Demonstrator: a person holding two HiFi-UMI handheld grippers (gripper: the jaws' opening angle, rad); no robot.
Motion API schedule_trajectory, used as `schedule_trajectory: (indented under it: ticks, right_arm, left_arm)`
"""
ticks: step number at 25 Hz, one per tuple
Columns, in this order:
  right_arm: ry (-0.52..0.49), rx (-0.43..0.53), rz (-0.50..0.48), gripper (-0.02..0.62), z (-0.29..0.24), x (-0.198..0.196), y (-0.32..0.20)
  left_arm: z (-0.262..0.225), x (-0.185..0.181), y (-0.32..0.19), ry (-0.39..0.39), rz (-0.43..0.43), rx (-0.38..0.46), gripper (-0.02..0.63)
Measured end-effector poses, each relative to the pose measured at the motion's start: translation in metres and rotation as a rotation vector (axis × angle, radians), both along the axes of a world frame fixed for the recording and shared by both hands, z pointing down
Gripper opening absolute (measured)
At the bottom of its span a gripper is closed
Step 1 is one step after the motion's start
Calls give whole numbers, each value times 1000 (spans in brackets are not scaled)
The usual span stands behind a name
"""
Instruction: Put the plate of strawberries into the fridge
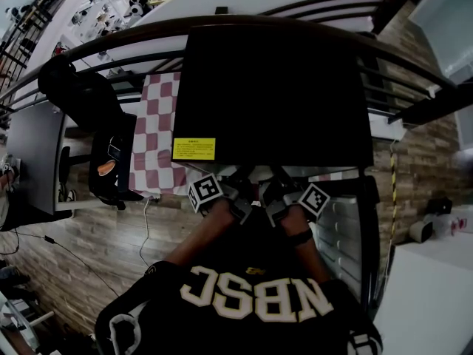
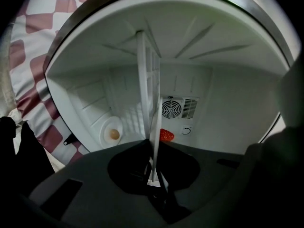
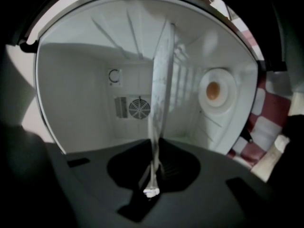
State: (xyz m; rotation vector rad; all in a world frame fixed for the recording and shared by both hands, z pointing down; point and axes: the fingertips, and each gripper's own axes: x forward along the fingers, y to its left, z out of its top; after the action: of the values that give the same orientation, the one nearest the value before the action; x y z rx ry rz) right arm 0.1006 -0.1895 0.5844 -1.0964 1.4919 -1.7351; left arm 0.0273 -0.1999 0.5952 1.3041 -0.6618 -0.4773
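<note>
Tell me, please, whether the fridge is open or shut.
Open. The left gripper view looks straight into the fridge, with its white interior and fan grille showing.

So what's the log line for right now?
left gripper: shut on plate | right gripper: shut on plate | strawberry: on plate | fridge: open

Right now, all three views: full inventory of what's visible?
plate: 1, white, edge-on at the fridge opening, rim clamped on two sides
strawberry: 1 visible, red, on the plate
fridge: 1, black outside, white inside
fan vent: 1, white, fridge back wall
round fitting: 1, white with orange centre, fridge side wall
label: 1, yellow, fridge top
tablecloth: 1, red-white check, left of fridge
left gripper: 1, dark, shut on plate
right gripper: 1, dark, shut on plate
</note>
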Motion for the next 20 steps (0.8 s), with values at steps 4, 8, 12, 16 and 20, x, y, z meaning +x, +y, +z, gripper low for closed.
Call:
schedule_trajectory:
  ticks: [4,8,12,16,20]
  right_arm:
    - [15,-5,-9,40,1,0,0]
    - [22,10,-3,40,-1,1,0]
    - [34,33,-5,40,-2,2,1]
    - [81,139,-27,186,-15,0,-1]
    - [134,149,0,235,-19,2,3]
  left_arm:
    - [0,0,0,0,-2,3,40]
    - [-8,3,0,12,4,20,40]
    - [-15,3,1,64,-12,20,65]
    - [-21,1,3,79,-1,49,155]
    - [-26,0,10,54,26,86,187]
